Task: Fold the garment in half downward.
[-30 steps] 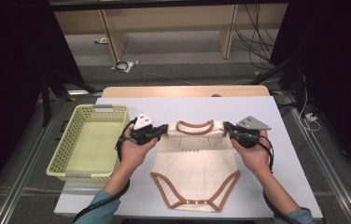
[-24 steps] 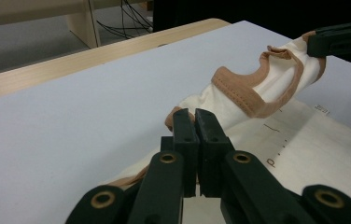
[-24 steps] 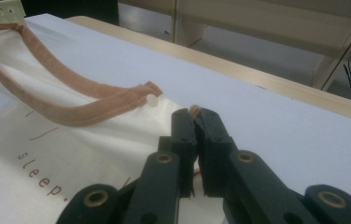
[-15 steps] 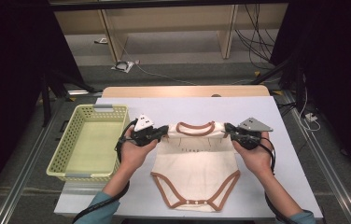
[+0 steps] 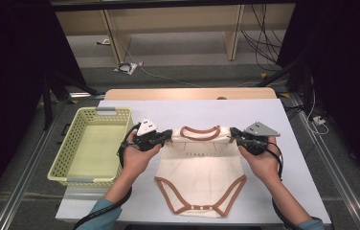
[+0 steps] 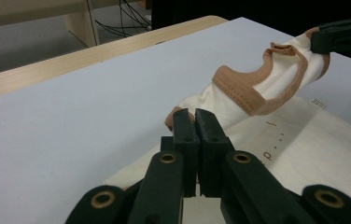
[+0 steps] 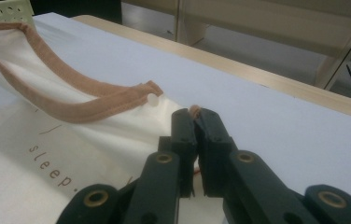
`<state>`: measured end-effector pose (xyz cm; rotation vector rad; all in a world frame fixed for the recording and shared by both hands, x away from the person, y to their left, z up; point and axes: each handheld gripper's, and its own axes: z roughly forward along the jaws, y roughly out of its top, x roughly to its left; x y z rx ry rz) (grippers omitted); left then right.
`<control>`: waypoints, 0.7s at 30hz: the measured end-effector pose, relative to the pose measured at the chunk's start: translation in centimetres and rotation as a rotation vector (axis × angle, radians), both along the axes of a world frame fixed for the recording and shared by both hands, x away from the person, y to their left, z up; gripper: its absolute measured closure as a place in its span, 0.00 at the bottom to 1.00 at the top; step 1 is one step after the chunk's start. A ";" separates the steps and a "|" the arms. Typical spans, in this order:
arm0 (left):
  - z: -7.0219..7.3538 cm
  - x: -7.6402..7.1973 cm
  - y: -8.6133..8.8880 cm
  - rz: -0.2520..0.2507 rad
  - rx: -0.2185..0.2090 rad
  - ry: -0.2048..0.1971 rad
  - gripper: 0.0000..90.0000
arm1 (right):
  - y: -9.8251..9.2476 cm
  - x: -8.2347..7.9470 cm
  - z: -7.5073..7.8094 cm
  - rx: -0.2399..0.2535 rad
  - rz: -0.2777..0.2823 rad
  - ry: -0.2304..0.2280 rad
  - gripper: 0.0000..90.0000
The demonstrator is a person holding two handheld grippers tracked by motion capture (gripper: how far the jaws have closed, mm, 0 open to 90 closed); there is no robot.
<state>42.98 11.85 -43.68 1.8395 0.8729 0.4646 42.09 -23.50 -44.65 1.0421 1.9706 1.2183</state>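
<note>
1. 2 grippers hold 1 bodysuit [image 5: 199, 163] at the middle of the high view, on the white table [image 5: 283, 120].
2. At the left of that view, the left gripper [image 5: 170, 135] is clenched on the left shoulder of the bodysuit. In the left gripper view, its jaws stand pressed together at the lower middle of the frame, with brown edging and cream cloth coming out just past their tips.
3. At the right of the high view, the right gripper [image 5: 232, 132] is clenched on the right shoulder. In the right gripper view, a small bit of brown edging shows between the tips of the closed jaws, at the middle of the frame.
4. The brown neckline [image 5: 200, 133] hangs between the 2 grippers and is lifted off the table; in the left gripper view it rises toward the upper right of the frame, where the right gripper [image 6: 344, 37] pinches the far shoulder.
5. The lower part of the bodysuit lies flat on the table toward the bottom of the high view, with brown edging around the 2 leg openings and small snaps at the bottom.
6. Small brown letters are printed on the chest; in the right gripper view they read "sleep" [image 7: 50, 164] at the lower left of the frame.
7. At the left of the high view, a yellow-green basket [image 5: 65, 160] stands on the table, near the left hand [image 5: 137, 160] but apart from it.
8. The right hand [image 5: 262, 163] holds its gripper at the right of the bodysuit.
</note>
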 end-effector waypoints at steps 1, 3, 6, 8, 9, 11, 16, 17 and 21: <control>0.0 0.0 0.0 0.001 0.000 0.000 0.97 | 0.0 0.0 0.0 -0.001 0.001 -0.004 0.96; 0.0 0.0 0.0 0.001 -0.001 0.000 0.97 | 0.1 -0.1 0.1 -0.004 0.001 -0.001 0.96; -0.1 0.0 0.1 0.000 0.001 0.001 0.97 | 0.1 -0.2 0.1 0.001 0.003 -0.001 0.96; -0.1 -0.1 0.1 0.001 0.002 0.002 0.97 | 0.1 -0.2 0.0 0.001 0.004 -0.002 0.96; -0.1 -0.1 0.1 0.001 0.002 0.001 0.97 | 0.1 -0.2 0.0 -0.002 0.005 -0.002 0.96; 0.0 -0.1 0.1 0.003 0.001 -0.001 0.97 | 0.2 -0.3 0.0 -0.002 0.008 -0.001 0.96; 0.0 -0.1 0.2 0.002 0.007 -0.001 0.97 | 0.2 -0.6 0.0 -0.006 0.013 -0.003 0.96; 0.0 -0.1 0.2 0.002 0.005 -0.001 0.97 | 0.2 -0.6 0.0 -0.007 0.014 -0.003 0.96; 0.0 -0.2 0.2 0.002 0.005 0.000 0.97 | 0.3 -0.8 -0.1 -0.010 0.017 0.001 0.96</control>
